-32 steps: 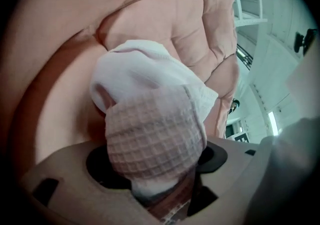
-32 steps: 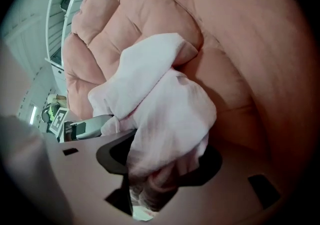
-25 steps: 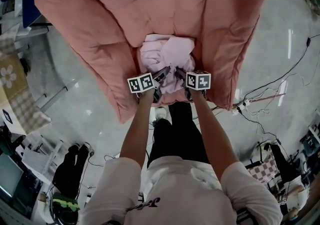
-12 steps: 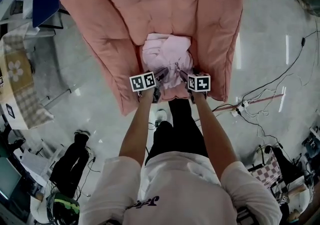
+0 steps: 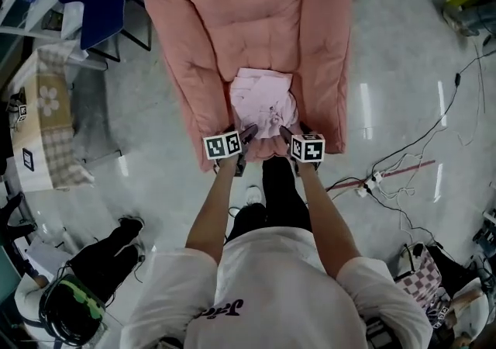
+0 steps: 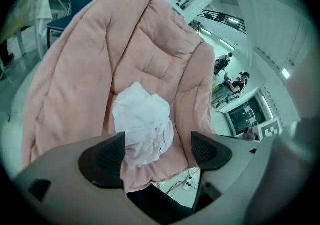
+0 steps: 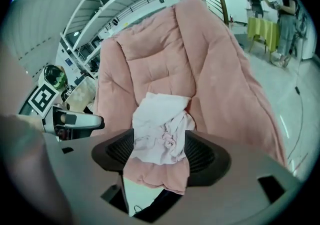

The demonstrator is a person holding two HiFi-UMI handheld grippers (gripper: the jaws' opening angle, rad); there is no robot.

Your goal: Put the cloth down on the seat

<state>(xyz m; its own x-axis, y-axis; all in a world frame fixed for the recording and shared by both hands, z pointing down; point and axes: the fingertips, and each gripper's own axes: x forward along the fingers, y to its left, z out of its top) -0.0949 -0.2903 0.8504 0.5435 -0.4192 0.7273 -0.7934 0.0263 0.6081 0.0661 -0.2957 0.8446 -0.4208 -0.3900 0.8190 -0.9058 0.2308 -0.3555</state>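
Armchair seat now holds the cloth. My left hand-held gripper and right hand-held gripper (jaws just spread, empty) have lifted away; task looks done.

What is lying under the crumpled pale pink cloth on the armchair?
The crumpled pale pink cloth lies on the seat of the padded salmon-pink fabric armchair. The seat's front edge is visible; the part the cloth covers cannot be seen.
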